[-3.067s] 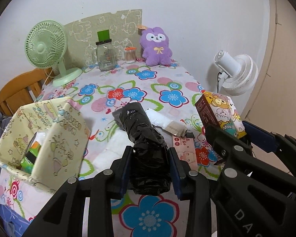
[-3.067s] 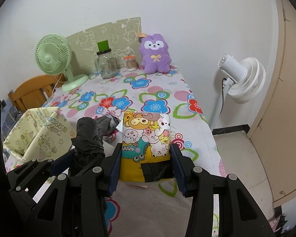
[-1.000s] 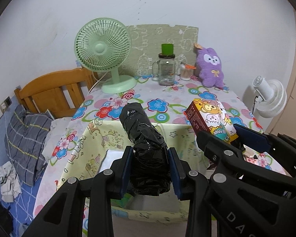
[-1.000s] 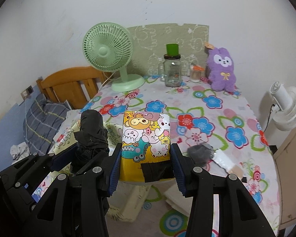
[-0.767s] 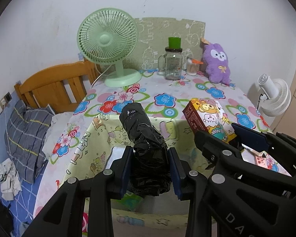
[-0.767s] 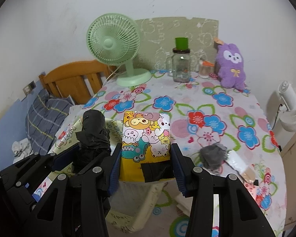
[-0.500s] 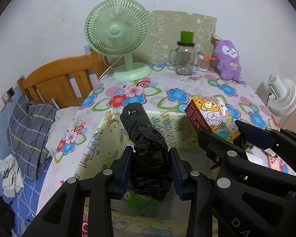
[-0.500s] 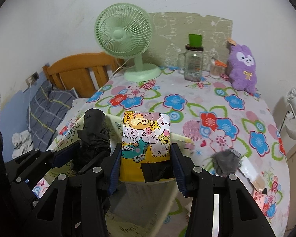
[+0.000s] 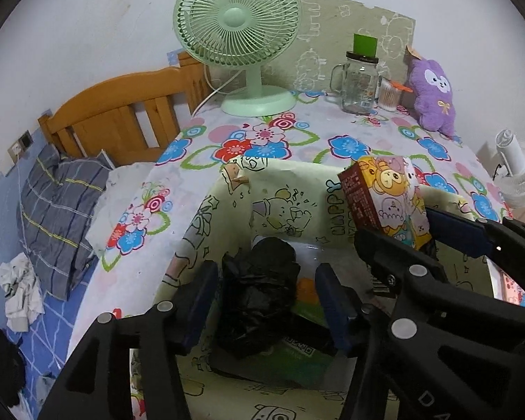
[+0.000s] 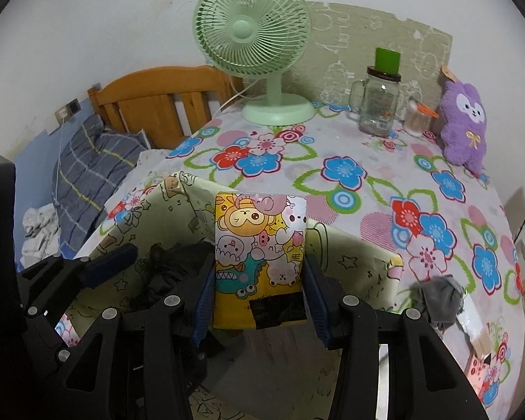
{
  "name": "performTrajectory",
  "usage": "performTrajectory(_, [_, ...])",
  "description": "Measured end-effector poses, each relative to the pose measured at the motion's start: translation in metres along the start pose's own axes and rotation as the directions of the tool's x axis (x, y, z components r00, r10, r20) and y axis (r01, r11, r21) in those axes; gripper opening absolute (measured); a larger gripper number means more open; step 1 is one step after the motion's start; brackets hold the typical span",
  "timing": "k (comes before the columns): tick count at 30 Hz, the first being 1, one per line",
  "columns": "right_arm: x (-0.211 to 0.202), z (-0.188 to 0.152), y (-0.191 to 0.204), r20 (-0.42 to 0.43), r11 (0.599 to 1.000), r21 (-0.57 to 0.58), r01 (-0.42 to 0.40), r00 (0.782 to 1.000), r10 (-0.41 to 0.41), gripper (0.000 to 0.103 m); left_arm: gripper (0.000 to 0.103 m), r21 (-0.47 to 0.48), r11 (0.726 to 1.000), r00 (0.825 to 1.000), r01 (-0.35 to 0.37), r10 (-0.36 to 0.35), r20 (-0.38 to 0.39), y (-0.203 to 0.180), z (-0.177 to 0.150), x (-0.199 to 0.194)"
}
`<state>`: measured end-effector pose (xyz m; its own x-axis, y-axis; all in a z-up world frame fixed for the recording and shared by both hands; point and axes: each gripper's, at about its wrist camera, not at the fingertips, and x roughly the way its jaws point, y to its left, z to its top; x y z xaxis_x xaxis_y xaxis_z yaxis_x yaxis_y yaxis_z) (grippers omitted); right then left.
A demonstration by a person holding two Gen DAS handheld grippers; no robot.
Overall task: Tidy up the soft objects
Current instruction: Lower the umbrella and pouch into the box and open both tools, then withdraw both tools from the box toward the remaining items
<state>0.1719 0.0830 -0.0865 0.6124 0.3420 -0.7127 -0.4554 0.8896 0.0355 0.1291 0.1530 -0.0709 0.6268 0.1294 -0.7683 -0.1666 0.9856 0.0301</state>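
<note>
Hovering over the pale yellow cartoon-print fabric bin (image 9: 297,189) at the desk's near edge, left tool (image 9: 262,301), jaws just parted, flanks the crumpled black plastic-wrapped bundle (image 9: 259,297) inside, clear of both pads. Right tool (image 10: 259,301) clamps the yellow cartoon-print pack (image 10: 259,248) above the bin's opening.

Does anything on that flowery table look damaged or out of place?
The pale yellow cartoon-print storage box has a torn, peeling rim corner. A crumpled grey cloth lies loose on the floral tablecloth beside it.
</note>
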Motion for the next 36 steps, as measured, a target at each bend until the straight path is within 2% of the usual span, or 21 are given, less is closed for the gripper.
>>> performTrajectory(4, [0.004, 0.001, -0.003, -0.022, 1.0, 0.017, 0.0, 1.0, 0.0, 0.055, 0.069, -0.001, 1.0, 1.0, 0.023, -0.023, -0.005, -0.001, 0.001, 0.0])
performTrajectory(6, [0.004, 0.002, -0.004, -0.028, 1.0, 0.026, 0.009, 1.0, -0.008, 0.063, 0.071, -0.003, 0.999, 0.999, 0.034, -0.034, -0.006, -0.001, 0.002, 0.0])
performTrajectory(10, [0.004, 0.002, -0.006, -0.039, 0.999, 0.035, 0.029, 0.999, -0.028, 0.069, 0.075, -0.01, 0.999, 0.999, 0.037, -0.037, -0.009, -0.003, 0.002, 0.0])
performTrajectory(19, [-0.014, -0.002, -0.012, -0.001, 0.998, 0.046, 0.04, 0.999, -0.04, 0.079, 0.086, 0.004, 0.999, 0.999, 0.032, -0.032, 0.021, -0.013, 0.001, -0.016])
performTrajectory(26, [-0.032, -0.005, -0.018, 0.032, 0.997, 0.056, 0.048, 0.998, -0.05, 0.082, 0.089, 0.02, 0.999, 0.998, 0.029, -0.03, 0.046, -0.022, 0.0, -0.03])
performTrajectory(30, [-0.045, -0.008, -0.022, 0.057, 0.995, 0.074, 0.068, 0.996, -0.072, 0.089, 0.09, 0.026, 0.999, 0.997, 0.028, -0.03, 0.066, -0.028, -0.001, -0.041])
performTrajectory(36, [-0.061, -0.012, -0.027, 0.082, 0.993, 0.095, 0.076, 0.993, -0.084, 0.092, 0.09, 0.03, 0.999, 0.995, 0.031, -0.034, 0.09, -0.037, -0.001, -0.054])
